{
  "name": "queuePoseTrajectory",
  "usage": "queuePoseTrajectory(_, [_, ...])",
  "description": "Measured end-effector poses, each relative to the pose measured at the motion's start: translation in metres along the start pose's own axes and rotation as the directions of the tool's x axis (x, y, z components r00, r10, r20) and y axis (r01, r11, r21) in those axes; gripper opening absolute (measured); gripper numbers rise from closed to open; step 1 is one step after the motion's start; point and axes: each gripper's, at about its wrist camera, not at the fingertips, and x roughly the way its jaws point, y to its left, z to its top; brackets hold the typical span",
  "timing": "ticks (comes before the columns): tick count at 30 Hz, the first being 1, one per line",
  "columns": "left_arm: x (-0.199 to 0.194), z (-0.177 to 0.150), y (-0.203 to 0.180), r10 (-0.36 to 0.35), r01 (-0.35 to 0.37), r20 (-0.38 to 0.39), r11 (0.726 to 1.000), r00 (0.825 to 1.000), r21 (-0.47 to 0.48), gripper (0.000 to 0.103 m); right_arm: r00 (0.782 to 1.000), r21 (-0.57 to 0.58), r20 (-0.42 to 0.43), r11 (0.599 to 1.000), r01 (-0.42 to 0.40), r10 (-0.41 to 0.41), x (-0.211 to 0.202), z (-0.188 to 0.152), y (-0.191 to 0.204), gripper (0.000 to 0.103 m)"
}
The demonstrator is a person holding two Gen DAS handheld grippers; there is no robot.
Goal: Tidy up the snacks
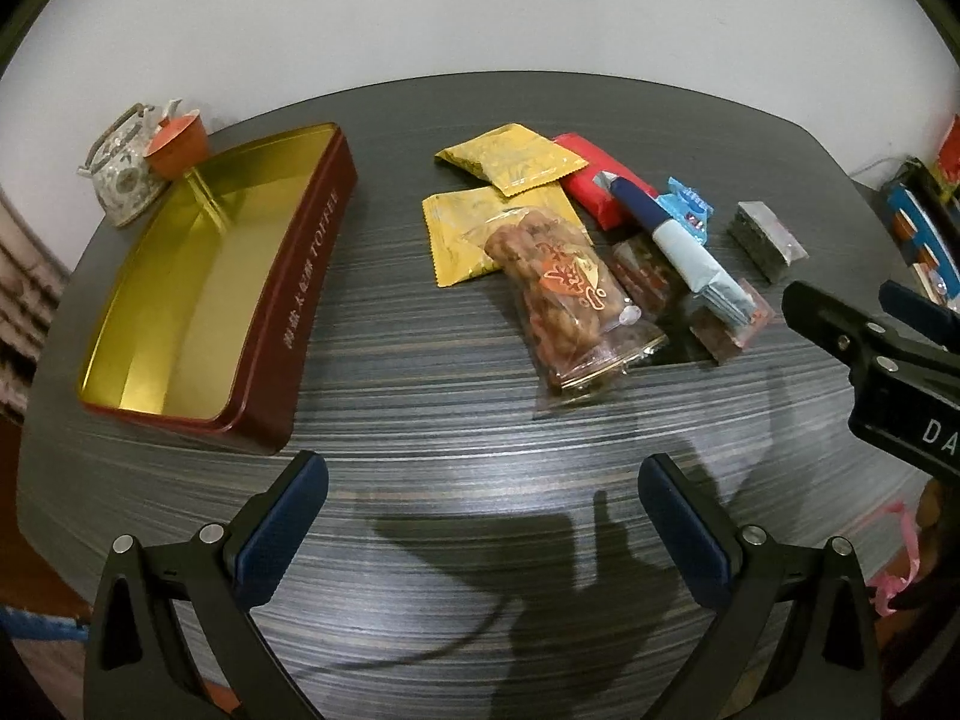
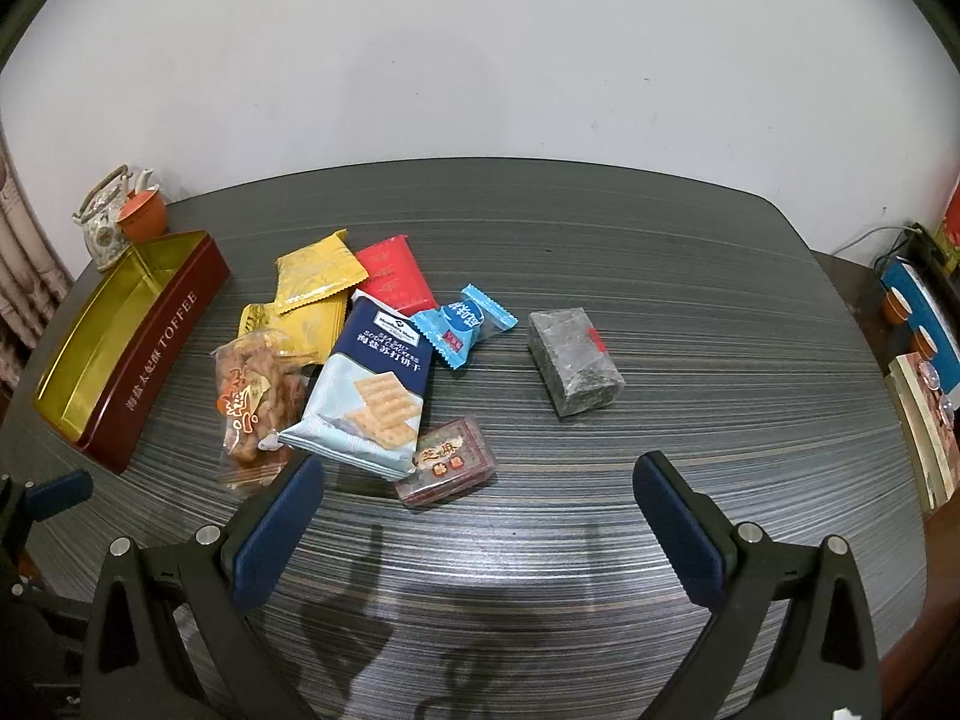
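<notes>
A dark red toffee tin (image 1: 180, 282) (image 2: 114, 354) with a gold inside lies open and holds nothing, at the table's left. Snacks lie in a pile to its right: two yellow packets (image 1: 510, 159) (image 2: 318, 273), a red packet (image 1: 594, 177) (image 2: 393, 273), a clear bag of fried twists (image 1: 570, 294) (image 2: 255, 396), a blue cracker pack (image 1: 678, 240) (image 2: 372, 390), a small blue candy (image 2: 462, 324), a brown sesame block (image 2: 447, 471) and a dark grey block (image 1: 768, 240) (image 2: 573, 360). My left gripper (image 1: 483, 516) hovers open near the front edge. My right gripper (image 2: 480, 516) is open too, just short of the sesame block.
A patterned teapot (image 1: 120, 162) (image 2: 102, 222) and an orange cup (image 1: 177, 141) (image 2: 141, 216) stand behind the tin against the white wall. Books and small items crowd a surface off the table's right edge (image 2: 924, 372). The right gripper's body (image 1: 882, 372) shows at the right in the left wrist view.
</notes>
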Motion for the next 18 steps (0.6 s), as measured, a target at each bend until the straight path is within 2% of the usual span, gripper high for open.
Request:
queuePoseTrajectory(7, [-0.0018, -0.0001, 0.0005, -0.007, 0.006, 0.002, 1.000, 1.000, 0.005, 0.103, 1.000, 0.006, -0.004, 1.000, -0.005, 0.005, -0.0001, -0.0011, 0.0006, 0.102])
queuePoseTrajectory(18, [-0.0020, 0.0016, -0.0013, 0.025, -0.025, 0.004, 1.000, 1.000, 0.001, 0.102, 1.000, 0.004, -0.007, 1.000, -0.006, 0.006, 0.0006, -0.0012, 0.0022, 0.102])
